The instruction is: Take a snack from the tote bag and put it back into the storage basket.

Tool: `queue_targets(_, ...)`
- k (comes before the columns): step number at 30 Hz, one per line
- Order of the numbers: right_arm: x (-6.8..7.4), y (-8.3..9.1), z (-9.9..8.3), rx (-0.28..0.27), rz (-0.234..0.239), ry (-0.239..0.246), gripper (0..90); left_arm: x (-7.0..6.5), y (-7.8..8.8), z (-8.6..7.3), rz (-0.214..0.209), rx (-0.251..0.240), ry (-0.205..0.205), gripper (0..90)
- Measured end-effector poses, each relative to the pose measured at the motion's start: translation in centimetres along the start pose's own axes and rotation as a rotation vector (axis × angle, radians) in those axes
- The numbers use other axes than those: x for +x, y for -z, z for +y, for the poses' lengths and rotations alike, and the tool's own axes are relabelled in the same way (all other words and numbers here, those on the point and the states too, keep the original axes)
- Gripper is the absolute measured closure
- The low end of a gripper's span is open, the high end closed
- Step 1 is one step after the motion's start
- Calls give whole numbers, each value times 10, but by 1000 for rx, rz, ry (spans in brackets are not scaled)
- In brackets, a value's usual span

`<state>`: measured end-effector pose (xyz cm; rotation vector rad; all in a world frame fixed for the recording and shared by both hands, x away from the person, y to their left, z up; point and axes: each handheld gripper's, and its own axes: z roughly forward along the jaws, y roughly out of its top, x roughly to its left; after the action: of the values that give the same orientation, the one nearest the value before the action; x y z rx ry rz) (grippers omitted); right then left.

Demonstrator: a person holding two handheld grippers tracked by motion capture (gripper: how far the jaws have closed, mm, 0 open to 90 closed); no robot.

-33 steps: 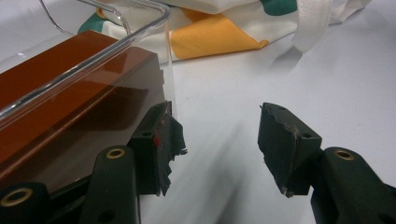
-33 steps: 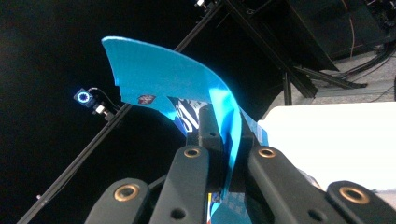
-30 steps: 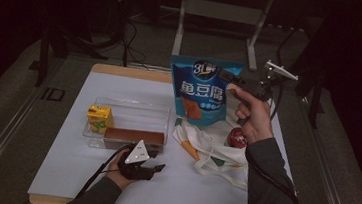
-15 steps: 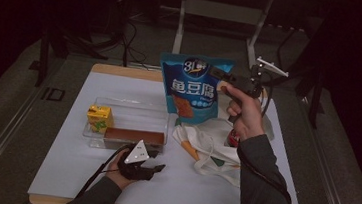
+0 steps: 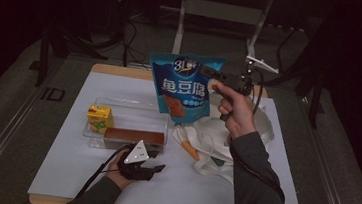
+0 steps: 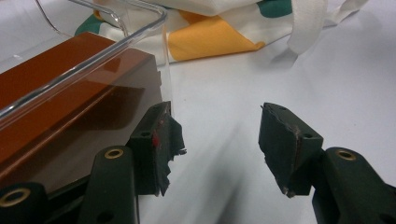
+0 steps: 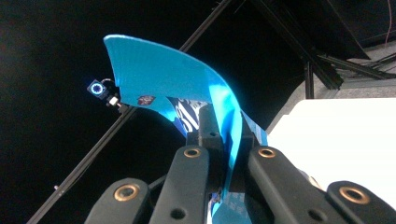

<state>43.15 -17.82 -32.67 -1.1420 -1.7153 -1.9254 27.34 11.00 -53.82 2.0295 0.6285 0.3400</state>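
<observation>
Your right tool (image 5: 211, 74) is clamped on the upper right edge of the blue snack bag (image 5: 184, 90), holding it up in the air above the far half of the worktop (image 5: 62, 171). In the right gripper view the two jaws are closed tight on the bag's blue edge (image 7: 224, 116), which curves up and away to the left against the dark background. The bag hangs roughly upright, its printed front facing you, with its lower end above the far right corner of the clear plastic tray (image 5: 128, 108).

Your left tool (image 5: 150, 170) rests low on the worktop just in front of that tray, its jaws spread wide with nothing between them. In the left gripper view the left pad sits right beside the tray's near corner (image 6: 161, 28), and bare white surface lies between the pads.

Inside the tray, a long brown box (image 5: 133, 136) lies along the near wall, and a yellow drink carton (image 5: 99, 117) stands at its left end. A white cloth tote bag (image 5: 215, 145) with orange and green patches lies crumpled to the right of the tray, under your right forearm (image 5: 253, 169).
</observation>
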Motion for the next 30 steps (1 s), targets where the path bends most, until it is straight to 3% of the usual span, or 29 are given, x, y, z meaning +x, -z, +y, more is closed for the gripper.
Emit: queue_targets(30, 9, -50, -12, 53, 33, -2, 886, 0, 1, 0, -6, -4, -1, 445)
